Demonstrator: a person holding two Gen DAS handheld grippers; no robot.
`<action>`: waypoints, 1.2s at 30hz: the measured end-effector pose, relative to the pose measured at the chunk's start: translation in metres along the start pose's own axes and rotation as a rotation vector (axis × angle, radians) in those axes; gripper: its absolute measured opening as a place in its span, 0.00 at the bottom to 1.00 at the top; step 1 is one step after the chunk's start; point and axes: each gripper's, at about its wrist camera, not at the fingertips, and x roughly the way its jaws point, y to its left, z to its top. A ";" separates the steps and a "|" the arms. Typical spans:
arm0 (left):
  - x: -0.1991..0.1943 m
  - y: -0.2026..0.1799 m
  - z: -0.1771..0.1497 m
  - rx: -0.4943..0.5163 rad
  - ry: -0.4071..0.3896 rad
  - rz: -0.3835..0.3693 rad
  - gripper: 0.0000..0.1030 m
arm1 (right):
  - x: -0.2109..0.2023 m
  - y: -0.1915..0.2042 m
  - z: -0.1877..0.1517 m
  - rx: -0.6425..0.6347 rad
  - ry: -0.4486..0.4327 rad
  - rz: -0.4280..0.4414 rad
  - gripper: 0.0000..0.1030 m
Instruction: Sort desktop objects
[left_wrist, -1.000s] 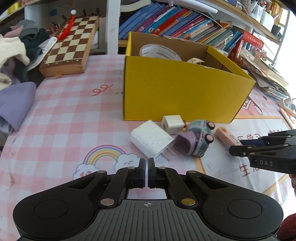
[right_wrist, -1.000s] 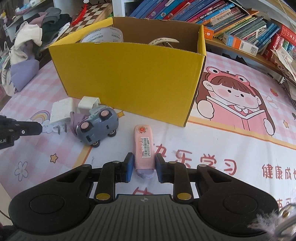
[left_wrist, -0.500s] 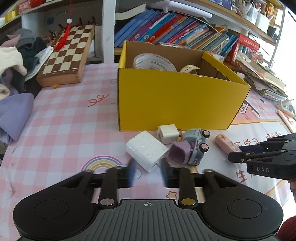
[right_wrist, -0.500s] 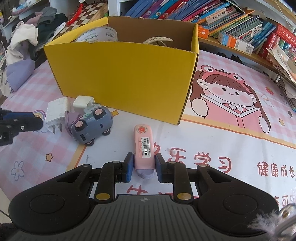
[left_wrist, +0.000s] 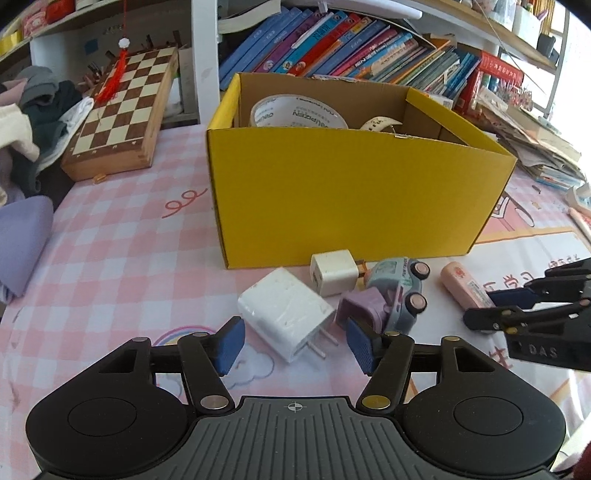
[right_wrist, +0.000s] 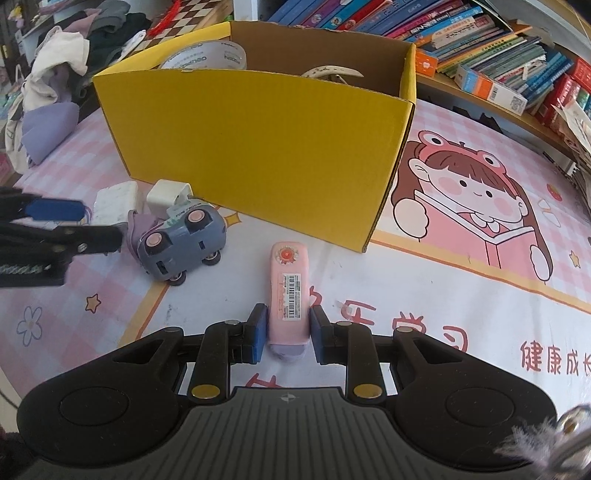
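A: Looked only partly sorted. Tape roll (left_wrist: 298, 110) and a pale strap (left_wrist: 380, 123) already down inside the yellow box (left_wrist: 351, 199).

B: Agreed. Left out on the cloth (left_wrist: 122, 240), though: big white charger (left_wrist: 284, 314), small charger (left_wrist: 334, 271), toy car (left_wrist: 391, 295), pink tube (right_wrist: 288, 291). All four lying just in front of the box, none inside.

A: And the left gripper (left_wrist: 293, 345)?

B: Jaws had just been opening, spread wide, gripping nothing. Charger prongs sat between the blue pads (left_wrist: 231, 343), untouched by either one. Seemed lined up on the big charger.

A: Car in the way?

B: Possibly. Purple end of the car lay right beside the right-hand pad, so a risk of nudging it on closing.

A: Right gripper (right_wrist: 286, 332)?

B: Clenched on the near end of the tube, pads pressed to both sides. Tube flat on the cloth, barcode up, far end pointing at the box. Not lifted yet, as far as could be told.

A: So, by estimate?

B: Under halfway. Two items boxed, four to go, one of those in a grip and one about to be taken.
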 end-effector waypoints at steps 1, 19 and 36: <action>0.002 -0.002 0.001 0.006 0.000 0.006 0.60 | 0.000 0.000 0.000 -0.006 0.000 0.002 0.23; 0.019 -0.001 -0.001 0.021 0.043 0.055 0.51 | 0.001 -0.001 0.001 -0.024 -0.009 -0.001 0.28; 0.005 0.027 -0.008 -0.079 0.042 0.027 0.48 | -0.001 0.002 0.001 0.022 -0.001 0.016 0.22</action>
